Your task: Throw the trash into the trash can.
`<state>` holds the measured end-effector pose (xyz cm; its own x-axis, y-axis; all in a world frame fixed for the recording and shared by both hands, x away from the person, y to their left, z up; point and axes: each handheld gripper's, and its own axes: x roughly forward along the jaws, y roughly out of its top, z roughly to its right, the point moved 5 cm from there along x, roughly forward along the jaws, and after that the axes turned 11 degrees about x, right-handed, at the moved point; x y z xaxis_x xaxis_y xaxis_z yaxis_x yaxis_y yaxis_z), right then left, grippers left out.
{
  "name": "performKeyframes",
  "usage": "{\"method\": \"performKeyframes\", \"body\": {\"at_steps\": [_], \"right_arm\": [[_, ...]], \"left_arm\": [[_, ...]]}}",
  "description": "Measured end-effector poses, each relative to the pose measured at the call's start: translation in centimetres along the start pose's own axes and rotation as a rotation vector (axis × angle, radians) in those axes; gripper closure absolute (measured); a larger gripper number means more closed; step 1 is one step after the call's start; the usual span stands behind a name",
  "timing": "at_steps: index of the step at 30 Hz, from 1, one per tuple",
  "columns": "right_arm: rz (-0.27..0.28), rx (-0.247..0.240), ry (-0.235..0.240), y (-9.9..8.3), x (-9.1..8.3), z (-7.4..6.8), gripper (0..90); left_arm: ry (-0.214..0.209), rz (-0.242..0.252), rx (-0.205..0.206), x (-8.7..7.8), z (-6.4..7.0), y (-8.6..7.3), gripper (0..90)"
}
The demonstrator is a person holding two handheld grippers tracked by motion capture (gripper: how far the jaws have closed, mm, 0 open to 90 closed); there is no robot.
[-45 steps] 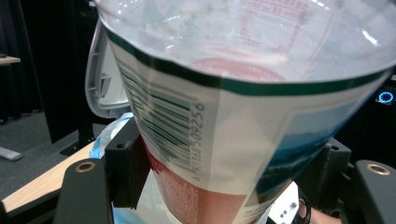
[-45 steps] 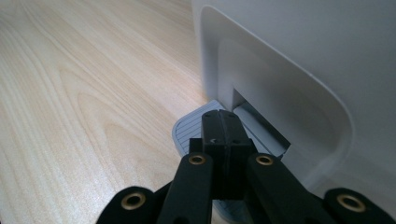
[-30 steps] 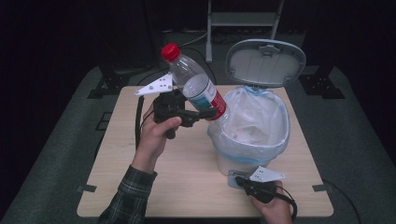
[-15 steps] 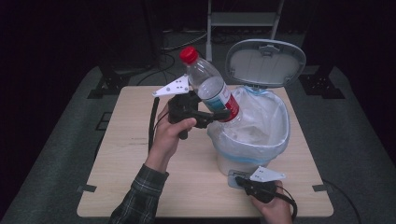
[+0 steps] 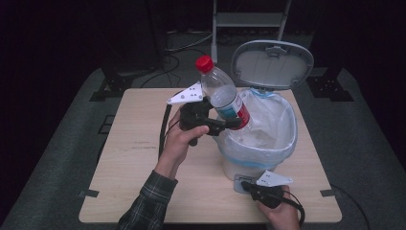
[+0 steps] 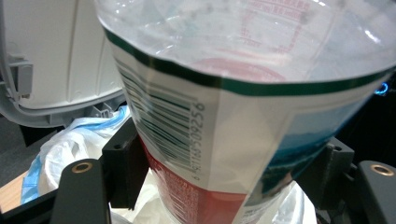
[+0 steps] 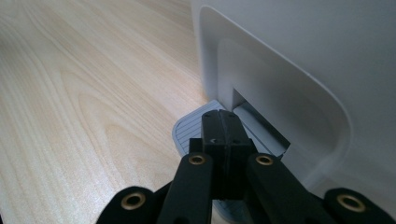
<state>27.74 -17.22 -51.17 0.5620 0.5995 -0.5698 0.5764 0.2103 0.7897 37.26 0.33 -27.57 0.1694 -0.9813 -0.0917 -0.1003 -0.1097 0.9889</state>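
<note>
A clear plastic bottle point(image 5: 222, 93) with a red cap and a red, white and blue label hangs tilted over the near-left rim of a white pedal bin point(image 5: 282, 143). My left gripper point(image 5: 230, 123) is shut on the bottle's lower half. In the left gripper view the bottle point(image 6: 233, 93) stands between the black jaws, above the bin's white bag point(image 6: 70, 140). My right gripper point(image 5: 246, 184) is shut, its tips resting on the bin's grey pedal point(image 7: 191, 133) at the foot of the bin body point(image 7: 289, 70). The grey lid point(image 5: 272, 64) stands open.
The bin stands at the right of a light wooden table point(image 5: 134, 158). Dark floor, cables and a metal stand lie beyond the table's far edge. A plaid sleeve point(image 5: 148, 201) comes in from the bottom.
My left gripper has carried the bottle to the right and slightly down, from over the table to over the bin's rim. The right gripper has stayed on the pedal.
</note>
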Motion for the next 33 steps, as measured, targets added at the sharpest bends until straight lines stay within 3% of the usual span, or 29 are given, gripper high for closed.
{"method": "performKeyframes", "body": {"at_steps": [9,33], "right_arm": [[0.0,0.001,-0.001,0.0,0.0,0.0,90.0],[-0.001,0.003,0.002,0.0,0.0,0.0,90.0]], "left_arm": [[-0.007,-0.003,-0.01,0.4,0.4,-1.0,27.4],[-0.021,-0.029,-0.018,1.1,0.6,-1.5,22.8]]}}
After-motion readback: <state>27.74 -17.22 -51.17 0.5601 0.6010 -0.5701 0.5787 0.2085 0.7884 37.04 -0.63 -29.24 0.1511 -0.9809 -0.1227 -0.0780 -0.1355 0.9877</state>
